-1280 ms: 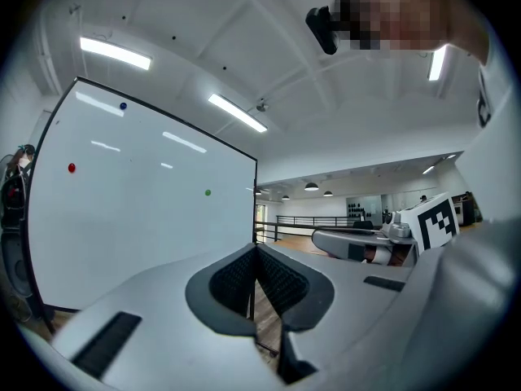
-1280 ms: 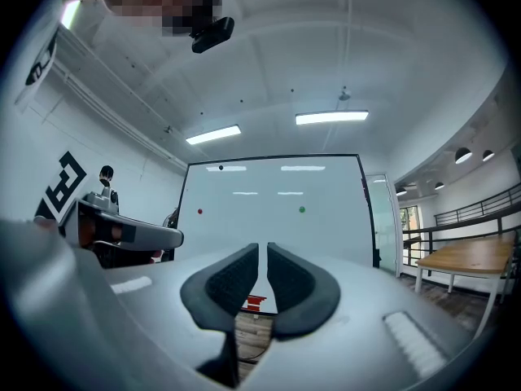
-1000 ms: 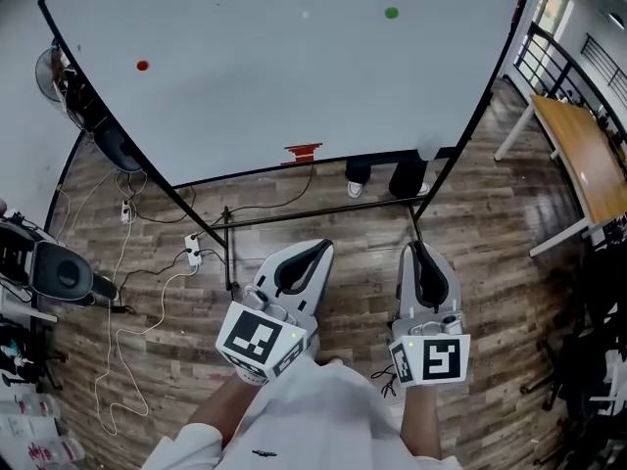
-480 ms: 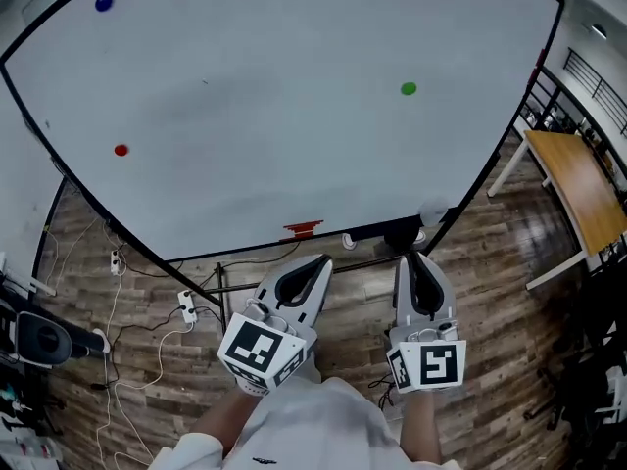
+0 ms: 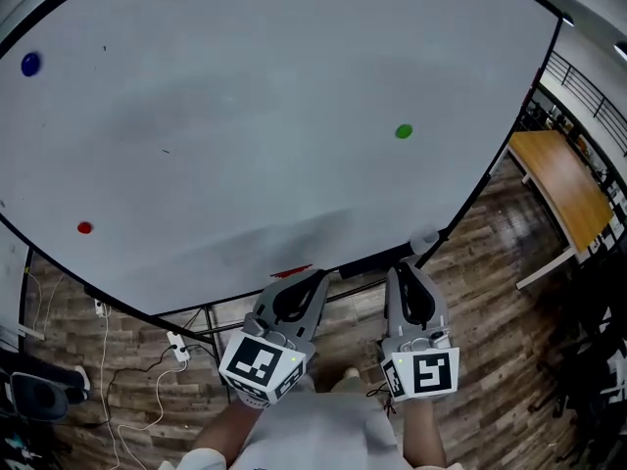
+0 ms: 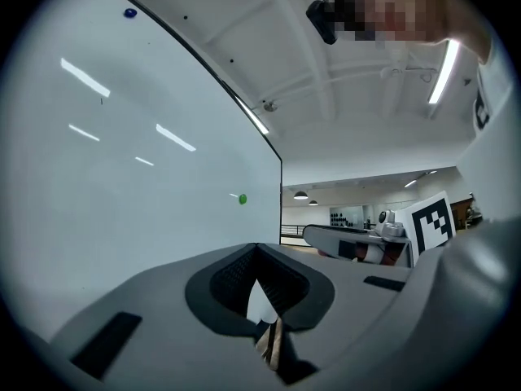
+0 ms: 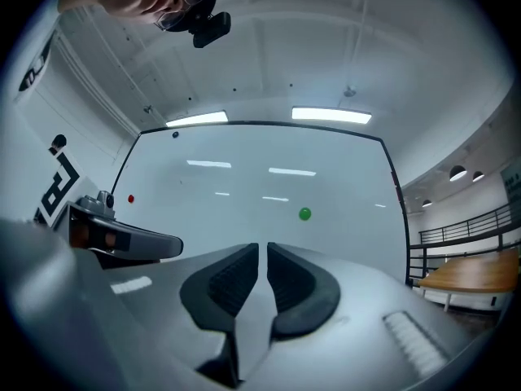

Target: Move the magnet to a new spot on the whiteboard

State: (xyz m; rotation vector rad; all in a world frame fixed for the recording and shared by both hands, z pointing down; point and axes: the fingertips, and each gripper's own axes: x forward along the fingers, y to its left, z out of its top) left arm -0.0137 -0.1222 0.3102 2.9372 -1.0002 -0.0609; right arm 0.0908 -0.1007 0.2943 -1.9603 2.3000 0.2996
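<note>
- The whiteboard point(image 5: 245, 116) fills most of the head view, and its black frame curves along the lower edge just ahead of both grippers.
- A blue magnet point(image 5: 30, 64) sits high on the board at the far left.
- A red magnet point(image 5: 84, 227) sits lower on the left, near the bottom edge, well apart from the blue one.
- White cables point(image 5: 162, 385) trail over the wood-plank floor point(image 5: 490, 292) below the board's left corner.
- The left gripper point(image 5: 316, 275) points at the board's bottom edge. Its own view shows the pad tips meeting, with only a wedge-shaped gap behind them and nothing held.
- A small red-orange piece point(image 5: 291, 272) shows on the board's bottom edge just left of that gripper's tips. What it is cannot be made out.
- A green magnet point(image 5: 404, 131) sits on the right half of the board, above the right gripper and well apart from it. No gripper touches any magnet.
- The right gripper point(image 5: 405, 270) is beside the left one, also aimed at the board. Its jaws are drawn almost together, with a thin slit between the pads and nothing in it.
- A wooden table point(image 5: 563, 179) stands beyond the board's right edge.
</note>
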